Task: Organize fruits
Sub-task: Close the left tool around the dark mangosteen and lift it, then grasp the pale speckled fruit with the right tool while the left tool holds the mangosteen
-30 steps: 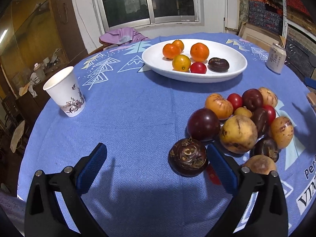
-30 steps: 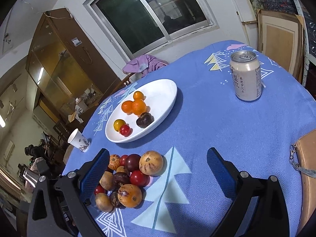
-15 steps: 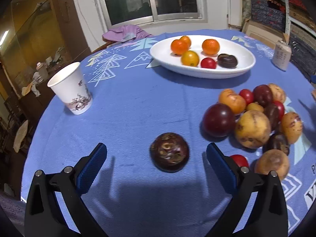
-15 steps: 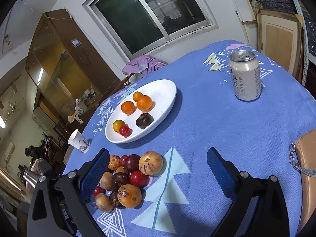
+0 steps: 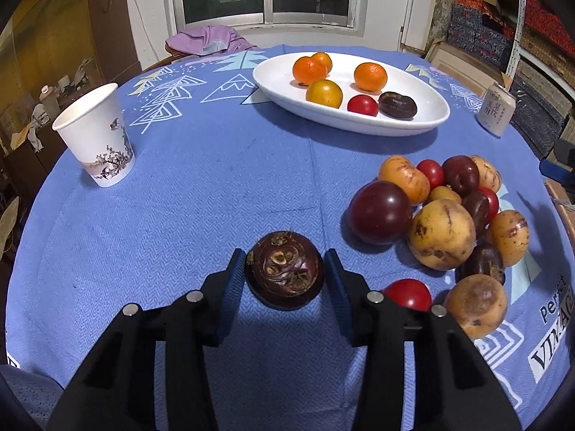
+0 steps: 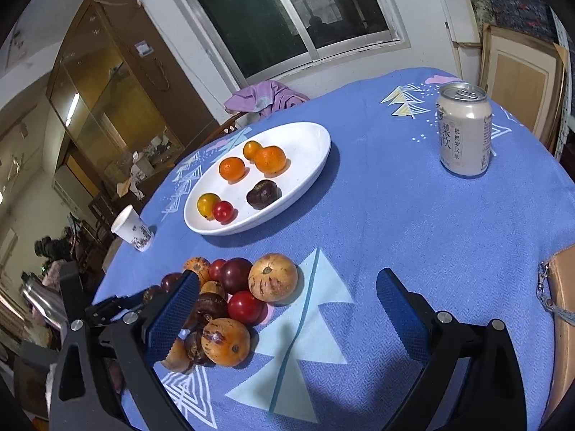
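A dark brown round fruit (image 5: 284, 273) lies on the blue tablecloth between the fingers of my left gripper (image 5: 284, 253). Its jaws are closing, and both blue pads touch the fruit's sides. To its right sits a pile of mixed fruits (image 5: 440, 233): yellow, orange, red and dark purple. Further back, the white oval plate (image 5: 280, 75) holds three orange fruits, a yellow one, a red one and a dark one. My right gripper (image 6: 287, 276) is open and holds nothing. It hovers by the pile (image 6: 273, 276), whose left part is covered by its left finger. The plate (image 6: 305, 143) lies beyond.
A paper cup (image 5: 97, 136) stands at the left of the table, and a drink can (image 6: 463, 133) at the far right. A tan bag (image 6: 564, 305) lies at the right table edge. A purple cloth (image 5: 208, 39) hangs on a chair behind the table.
My left gripper shifted so that the dark fruit came to the middle between its fingers, then its jaws closed in on it. My right gripper rolled slightly and drifted toward the pile.
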Available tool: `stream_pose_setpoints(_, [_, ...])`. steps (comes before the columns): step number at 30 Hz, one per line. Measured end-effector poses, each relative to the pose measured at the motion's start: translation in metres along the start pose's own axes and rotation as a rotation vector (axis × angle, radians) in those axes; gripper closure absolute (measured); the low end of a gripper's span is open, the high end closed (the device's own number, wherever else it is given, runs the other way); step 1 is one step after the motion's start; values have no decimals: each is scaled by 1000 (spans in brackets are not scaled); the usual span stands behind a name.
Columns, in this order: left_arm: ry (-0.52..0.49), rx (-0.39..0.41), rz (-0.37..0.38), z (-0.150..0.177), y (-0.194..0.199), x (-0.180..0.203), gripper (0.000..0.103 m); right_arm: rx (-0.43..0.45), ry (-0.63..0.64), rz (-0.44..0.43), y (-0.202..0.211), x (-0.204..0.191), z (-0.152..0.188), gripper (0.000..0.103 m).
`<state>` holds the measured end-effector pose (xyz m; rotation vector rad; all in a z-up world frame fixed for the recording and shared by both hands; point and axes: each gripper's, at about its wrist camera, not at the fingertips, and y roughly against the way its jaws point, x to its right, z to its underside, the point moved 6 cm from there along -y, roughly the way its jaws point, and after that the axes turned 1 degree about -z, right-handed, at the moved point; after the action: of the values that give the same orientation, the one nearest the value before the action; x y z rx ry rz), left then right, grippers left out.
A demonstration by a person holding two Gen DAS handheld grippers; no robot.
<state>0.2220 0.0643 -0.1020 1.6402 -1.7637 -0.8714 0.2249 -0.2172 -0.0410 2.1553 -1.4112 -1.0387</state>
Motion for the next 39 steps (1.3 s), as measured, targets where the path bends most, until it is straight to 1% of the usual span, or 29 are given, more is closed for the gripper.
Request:
stream_pose_setpoints(3, [-5, 1, -14, 0, 0, 1, 58, -25, 66, 49, -9, -6, 7, 3])
stream_pose_setpoints(9, [-8, 2, -47, -2, 0, 1, 57, -63, 121, 86, -29, -13, 17, 3])
stream_pose_setpoints(11, [-13, 2, -55, -2, 0, 2, 56, -67, 111, 87, -34, -13, 15, 3])
stream_pose_setpoints(14, [-4, 0, -52, -3, -1, 0, 54, -83, 44, 66, -43, -4, 11, 3])
stream_pose_setpoints(18, [9, -6, -50, -3, -2, -2, 51, -104, 20, 100, -50, 7, 9, 3])
stream_pose_setpoints(21, [21, -9, -49, -3, -3, -5, 47, -113, -11, 96, -51, 12, 9, 3])
stream_pose_setpoints(23, [24, -10, -49, -3, -4, -5, 46, -126, -15, 90, -53, 12, 8, 3])
stream_pose_setpoints(25, [24, -10, -53, -3, -4, -5, 45, -150, -20, 56, -57, 8, 8, 3])
stream_pose_setpoints(27, [28, -12, -55, -3, -4, -6, 43, -135, -2, 64, -58, 5, 6, 3])
stream_pose_setpoints(29, [36, -14, -55, -3, -5, -8, 40, -136, 44, 93, -62, 0, 5, 3])
stream_pose_setpoints(33, [40, -15, -57, -3, -5, -9, 39, -148, 148, 184, -71, -8, 9, 3])
stream_pose_setpoints(36, [44, -17, -56, -3, -5, -9, 38, -138, 182, 218, -67, -5, 5, 3])
stream_pose_setpoints(39, [45, -17, -56, -2, -5, -10, 38, -103, 175, 246, -54, 5, -3, 3])
